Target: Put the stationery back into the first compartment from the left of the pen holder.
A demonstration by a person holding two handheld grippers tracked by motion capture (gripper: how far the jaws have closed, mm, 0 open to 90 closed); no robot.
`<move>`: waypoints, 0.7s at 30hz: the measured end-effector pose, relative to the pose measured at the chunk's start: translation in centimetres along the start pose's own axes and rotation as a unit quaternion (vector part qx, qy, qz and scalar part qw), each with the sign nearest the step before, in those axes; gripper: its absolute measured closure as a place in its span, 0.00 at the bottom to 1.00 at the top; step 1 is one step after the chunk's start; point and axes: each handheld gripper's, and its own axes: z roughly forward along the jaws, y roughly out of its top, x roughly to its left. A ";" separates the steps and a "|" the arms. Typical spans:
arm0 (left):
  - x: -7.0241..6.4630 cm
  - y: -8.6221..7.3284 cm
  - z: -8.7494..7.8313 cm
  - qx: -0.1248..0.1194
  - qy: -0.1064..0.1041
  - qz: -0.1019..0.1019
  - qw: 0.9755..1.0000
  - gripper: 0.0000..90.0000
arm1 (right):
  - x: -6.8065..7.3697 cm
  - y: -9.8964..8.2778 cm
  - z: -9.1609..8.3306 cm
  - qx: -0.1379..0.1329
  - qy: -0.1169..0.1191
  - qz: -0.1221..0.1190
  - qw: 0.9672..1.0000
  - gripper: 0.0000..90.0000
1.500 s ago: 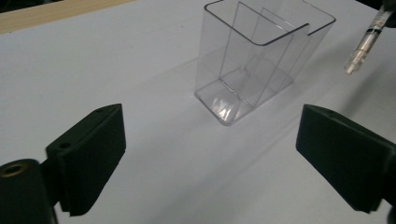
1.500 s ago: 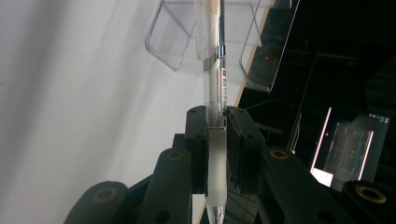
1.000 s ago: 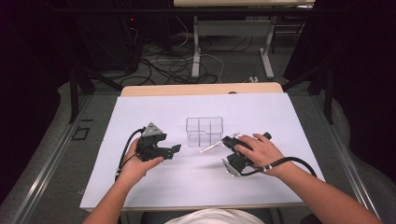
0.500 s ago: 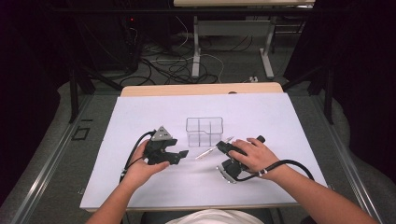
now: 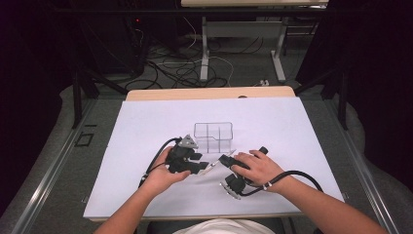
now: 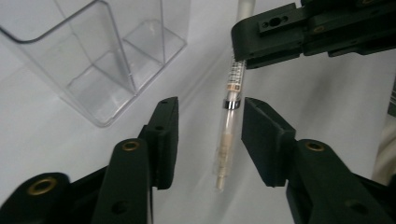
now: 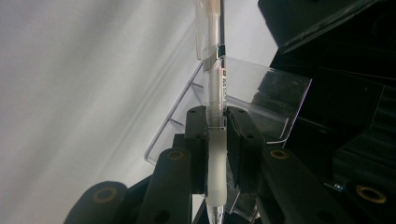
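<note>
Pen passed between 2 tools, just in front of the clear organizer

Pen (image 6: 232, 100) is what I am working with: 1 clear-barrelled pen with a clip and a printed label, held off the white worktop (image 5: 146, 126). My right tool (image 7: 217, 140) is clamped on its frosted grip end, jaws pressed against the barrel on both sides, so the rest of the pen sticks out free toward my other hand. I judge that is deliberate: it leaves bare barrel for a second grasp.

My left tool (image 6: 208, 135) stands wide, 1 jaw on each side of the pen's far end, neither touching it. That looks like the set-up for a handover or a 2-handed pull, though I cannot tell which.

The organizer (image 5: 213, 136) sits just beyond both tools: 1 clear box with several compartments, upright and, as far as I can see, holding nothing.

Count: 1 pen, 1 organizer, 2 tools.
</note>
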 end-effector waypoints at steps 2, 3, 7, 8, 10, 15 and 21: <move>-0.1 0.5 0.2 0.013 -0.005 0.002 1.000 0.66 | 0.0 0.0 -0.1 0.003 0.000 0.001 1.000 0.88; -0.2 0.6 0.4 0.015 -0.008 0.001 1.000 0.67 | 0.0 0.1 -0.1 0.003 0.000 0.000 1.000 0.88; -0.6 1.3 1.1 0.035 -0.013 0.009 0.999 0.70 | 0.0 0.1 -0.2 0.004 -0.003 -0.001 1.000 0.88; -0.7 1.5 1.3 0.038 -0.015 0.010 0.999 0.71 | 0.0 0.1 -0.2 0.004 0.000 0.001 1.000 0.88; -0.8 1.8 1.7 0.052 -0.017 0.010 0.998 0.73 | 0.0 0.1 -0.2 0.005 0.000 0.000 1.000 0.88; -1.0 2.3 2.6 0.077 -0.029 0.001 0.997 0.77 | -0.1 0.2 -0.2 -0.003 -0.005 -0.012 1.000 0.88; -1.0 2.7 3.0 0.094 -0.022 0.014 0.995 0.81 | 0.0 0.3 -0.2 -0.002 -0.001 -0.012 1.000 0.88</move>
